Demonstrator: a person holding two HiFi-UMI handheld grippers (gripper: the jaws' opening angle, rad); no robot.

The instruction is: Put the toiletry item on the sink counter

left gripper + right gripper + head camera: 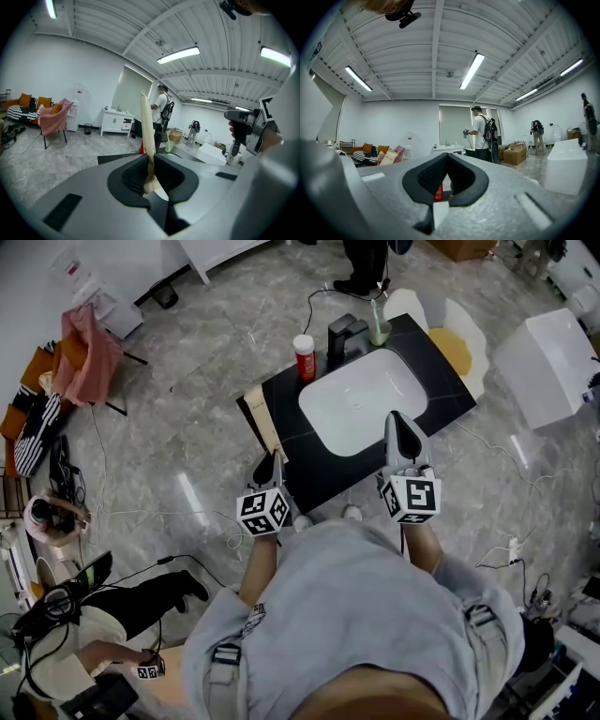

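The toiletry item is a flat beige tube (263, 421) lying along the left edge of the black sink counter (441, 381). My left gripper (273, 463) is shut on its near end. In the left gripper view the tube (147, 131) stands up out of the closed pads of that gripper (151, 165). My right gripper (399, 423) hovers over the near part of the white basin (361, 399). In the right gripper view that gripper (446, 161) has its jaws together with nothing between them.
At the counter's back stand a red bottle with a white cap (304, 357), a black faucet (343, 337) and a green cup with a toothbrush (379, 329). A white box (548, 367) sits right of the counter. Cables lie on the floor, and a person sits at lower left.
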